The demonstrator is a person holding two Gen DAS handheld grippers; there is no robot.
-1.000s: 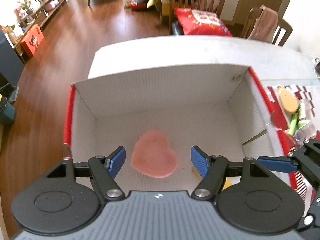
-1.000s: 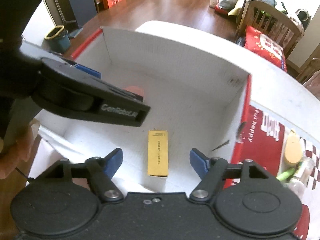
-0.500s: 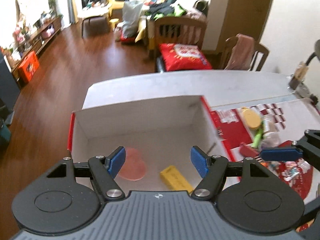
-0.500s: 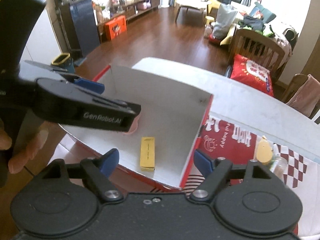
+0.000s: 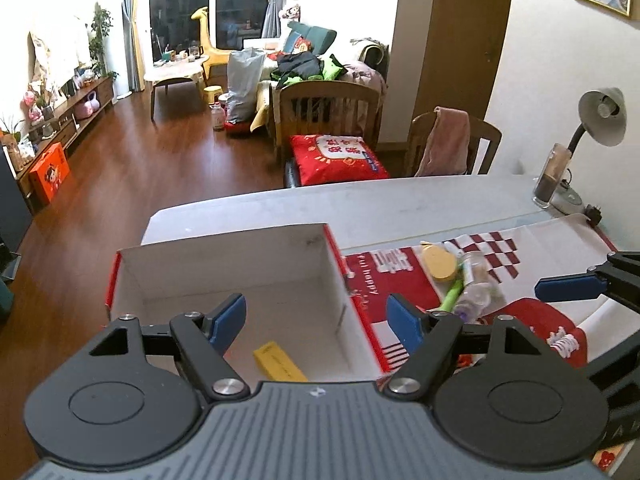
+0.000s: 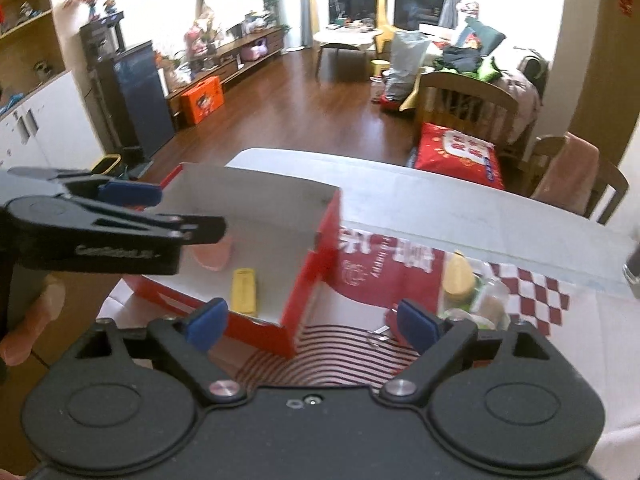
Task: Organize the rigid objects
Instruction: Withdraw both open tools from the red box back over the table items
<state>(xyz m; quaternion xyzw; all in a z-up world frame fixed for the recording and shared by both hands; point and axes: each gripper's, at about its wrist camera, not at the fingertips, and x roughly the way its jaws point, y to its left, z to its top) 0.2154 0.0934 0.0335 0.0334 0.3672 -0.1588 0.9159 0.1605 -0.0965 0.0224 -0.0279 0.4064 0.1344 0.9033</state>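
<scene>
A red box with a white inside [image 5: 224, 264] stands at the table's left end. In it lie a yellow bar [image 5: 280, 364] and a pink heart-shaped piece [image 6: 212, 256]. My left gripper [image 5: 316, 318] hovers above the box's near right corner, its jaws opening with nothing between them. My right gripper [image 6: 313, 321] hangs over the box's right wall [image 6: 316, 280] and the red patterned cloth [image 6: 400, 268]; its jaws are opening and hold nothing. On the cloth sits a pile: a yellow oval piece [image 5: 438, 266], a green pen [image 5: 452, 294] and a clear bottle [image 5: 476, 280].
The white table [image 5: 400, 204] runs to the right, with a desk lamp [image 5: 600, 120] and a glass [image 5: 554, 176] at its far right end. Wooden chairs with a red cushion [image 5: 336, 156] stand behind it. A hand [image 6: 36, 320] shows at the left edge.
Both grippers have risen and drawn back out of the box, so the views now take in the room. Both pairs of jaws stand wider than before.
</scene>
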